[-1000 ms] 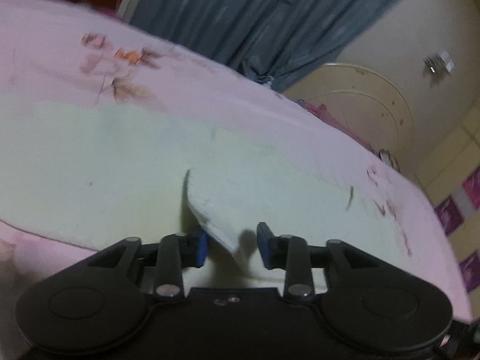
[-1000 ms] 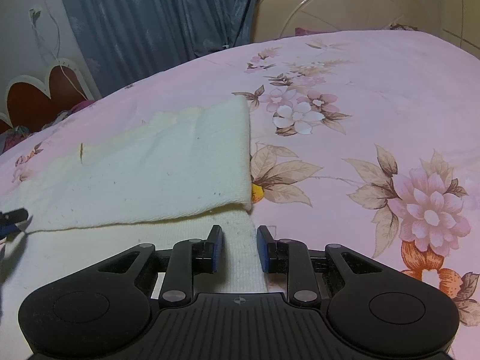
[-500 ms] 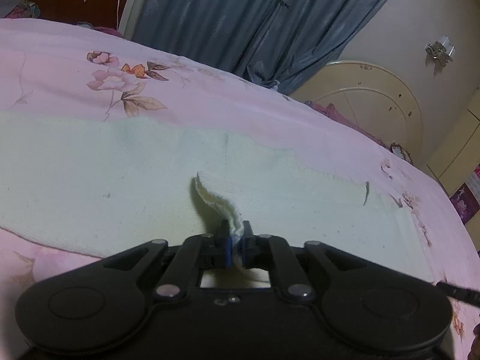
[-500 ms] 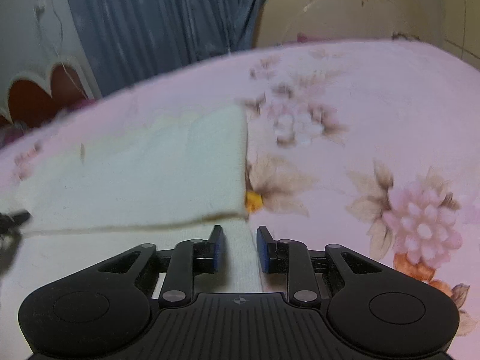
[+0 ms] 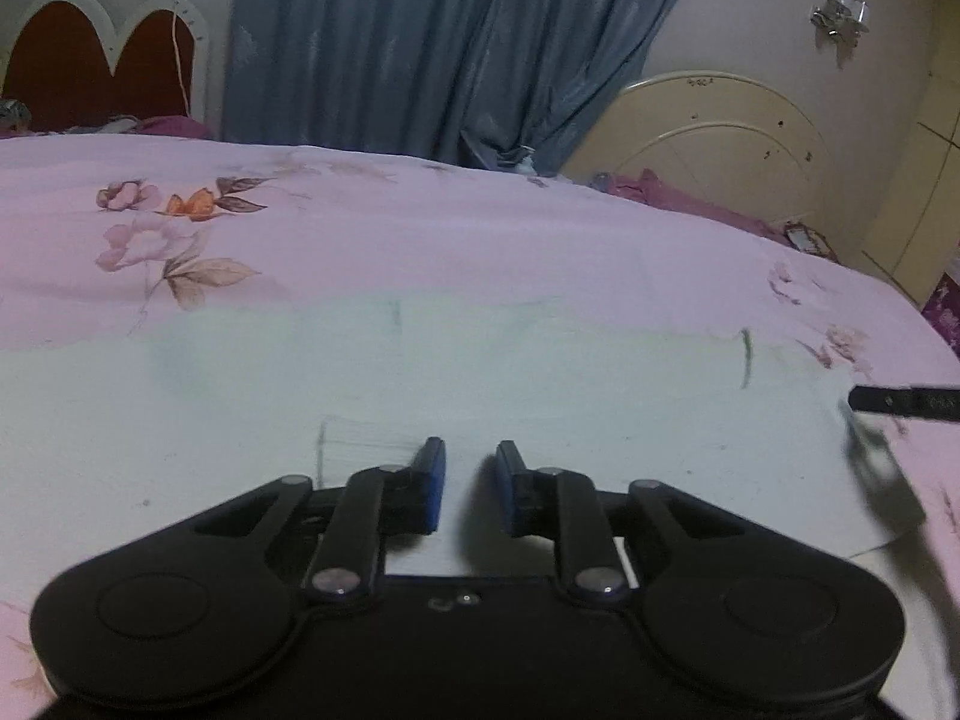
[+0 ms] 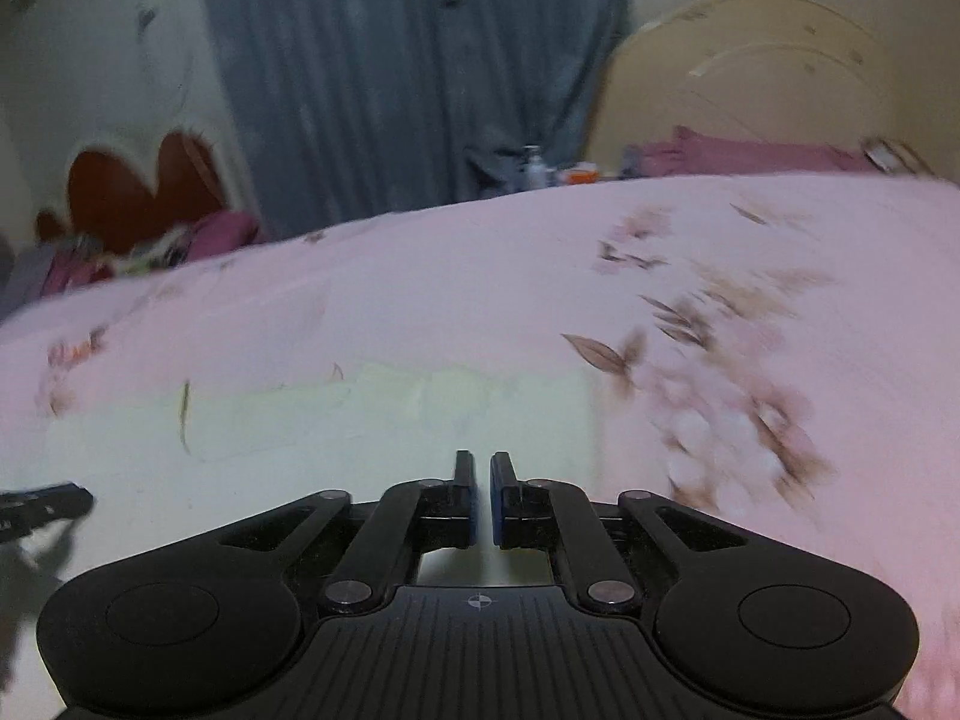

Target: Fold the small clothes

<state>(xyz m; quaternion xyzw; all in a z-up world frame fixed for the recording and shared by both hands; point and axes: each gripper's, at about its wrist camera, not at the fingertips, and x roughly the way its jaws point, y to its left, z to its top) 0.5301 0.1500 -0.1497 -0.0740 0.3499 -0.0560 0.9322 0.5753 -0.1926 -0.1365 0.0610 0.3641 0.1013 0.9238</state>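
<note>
Both grippers sat low over the cloth (image 5: pixel 540 384) on the bed (image 5: pixel 420 240), neither visibly gripping it.

The cloth, pale cream, lay flat across the pink floral sheet; its right edge ended next to the flower print in the right view. Left gripper (image 5: pixel 470 483): jaws had just been opening, a clear gap between the blue pads (image 5: pixel 433 480), cloth showing through the gap but not pinched. Right gripper (image 6: pixel 483 495): jaws had just been closing, now nearly together with only a thin slit; no cloth seen between them. Each gripper's tip showed at the edge of the other's view. Right view was motion-blurred. A blue curtain (image 5: pixel 450 48) hung behind.
</note>
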